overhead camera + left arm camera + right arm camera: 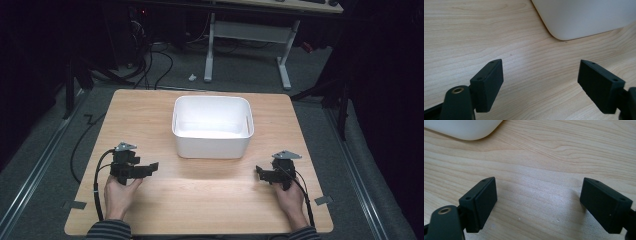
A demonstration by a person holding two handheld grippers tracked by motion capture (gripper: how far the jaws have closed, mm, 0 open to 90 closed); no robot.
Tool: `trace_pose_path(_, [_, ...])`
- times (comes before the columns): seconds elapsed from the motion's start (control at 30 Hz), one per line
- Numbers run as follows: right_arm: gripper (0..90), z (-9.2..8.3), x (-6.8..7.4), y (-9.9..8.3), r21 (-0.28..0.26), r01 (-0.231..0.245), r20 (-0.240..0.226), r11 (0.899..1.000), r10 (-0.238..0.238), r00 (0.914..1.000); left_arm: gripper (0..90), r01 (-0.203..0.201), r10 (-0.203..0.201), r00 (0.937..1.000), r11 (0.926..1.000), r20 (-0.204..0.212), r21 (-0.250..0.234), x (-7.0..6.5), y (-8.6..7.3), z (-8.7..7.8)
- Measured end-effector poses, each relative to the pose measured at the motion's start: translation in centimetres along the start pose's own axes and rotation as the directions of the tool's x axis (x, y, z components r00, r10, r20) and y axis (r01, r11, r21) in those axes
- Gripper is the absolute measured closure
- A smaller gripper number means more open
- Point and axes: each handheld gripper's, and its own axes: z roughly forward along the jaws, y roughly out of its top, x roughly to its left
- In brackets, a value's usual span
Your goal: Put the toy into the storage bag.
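**Both grippers wide, nothing held; tub clear at bench centre**

A white tub (212, 127) is seen at the bench (150, 107) centre, towards the far side, open side up, inside not fully visible. The left gripper (150, 167) is rested at near left, the right gripper (261, 172) at near right, each well apart from the tub. Both are spread wide over bare wood. Nothing is found between tub and grippers. A white-legged desk (250, 35) and floor cables (150, 65) are seen beyond the far edge.
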Motion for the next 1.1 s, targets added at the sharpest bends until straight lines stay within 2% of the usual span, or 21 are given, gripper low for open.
trace_pose_path(0.27, [14.3, 0.0, 0.0, 0.0, 0.0, 0.001, 0.0, 1.0, -0.001, 1.0, 21.0, 0.008, -0.008, 1.0, 0.9999, -0.001, 0.007, -0.1, -0.4, 0.8])
trace_pose_path(0.43, [14.2, 0.0, 0.0, 0.0, 0.0, 0.001, 0.0, 1.0, -0.001, 1.0, 20.9, 0.002, -0.002, 1.0, 0.9996, -0.009, 0.027, -0.3, -0.7, 1.5])
trace_pose_path(0.57, [14.3, 0.0, 0.0, 0.0, 0.001, 0.0, -0.001, 1.0, 0.0, 1.0, 20.7, -0.018, 0.019, 0.9995, 0.9993, -0.025, 0.033, -0.6, -0.8, 1.9])
trace_pose_path(0.8, [14.2, 0.0, 0.0, 0.0, 0.001, 0.001, 0.0, 1.0, -0.001, 1.0, 20.2, -0.002, 0.003, 0.9996, 0.9996, -0.028, 0.029, -0.7, -1.0, 2.7])
trace_pose_path(1.0, [14.3, 0.0, 0.1, 0.0, 0.002, -0.003, 0.0, 1.0, 0.003, 1.0, 20.2, -0.013, 0.015, 0.9992, 0.9992, -0.038, 0.036, -1.0, -1.4, 3.5])
trace_pose_path(1.1, [14.3, 0.0, 0.1, 0.0, 0.002, -0.004, 0.0, 1.0, 0.004, 1.0, 20.2, -0.045, 0.048, 0.9952, 0.998, -0.086, 0.043, -1.3, -1.7, 3.8])
